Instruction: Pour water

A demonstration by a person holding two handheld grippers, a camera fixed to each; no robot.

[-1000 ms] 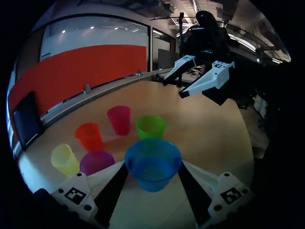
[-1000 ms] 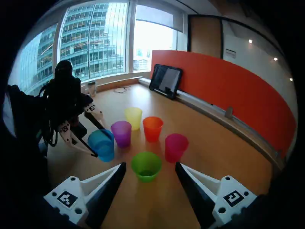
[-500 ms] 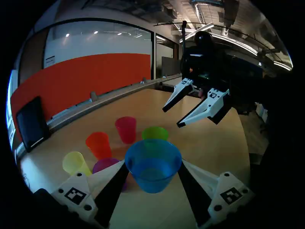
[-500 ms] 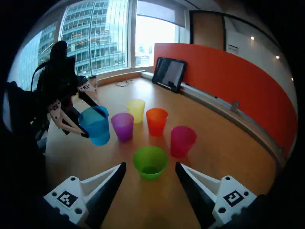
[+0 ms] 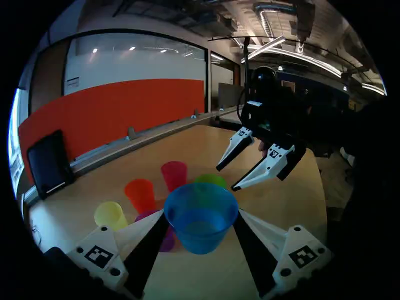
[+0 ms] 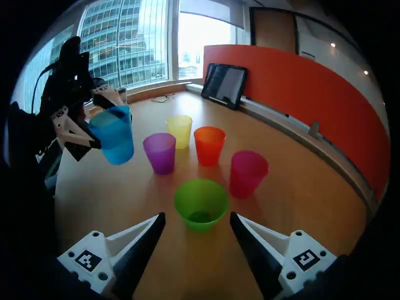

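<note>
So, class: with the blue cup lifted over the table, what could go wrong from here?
1. The blue cup hangs above the table in the left tool; a slip may spill it.
2. The purple cup and green cup stand close, so a pour might miss.
3. The open right tool could knock the green cup.

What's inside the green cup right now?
The green cup holds no object; a darker patch marks its bottom, water or not unclear. In the left gripper view, the blue cup covers its inside.

the left tool (image 5: pixel 200 216) has raised the blue cup (image 5: pixel 201 227) higher above the table (image 5: pixel 285 197); the right tool (image 5: pixel 226 179) apparently sank lower.
</note>
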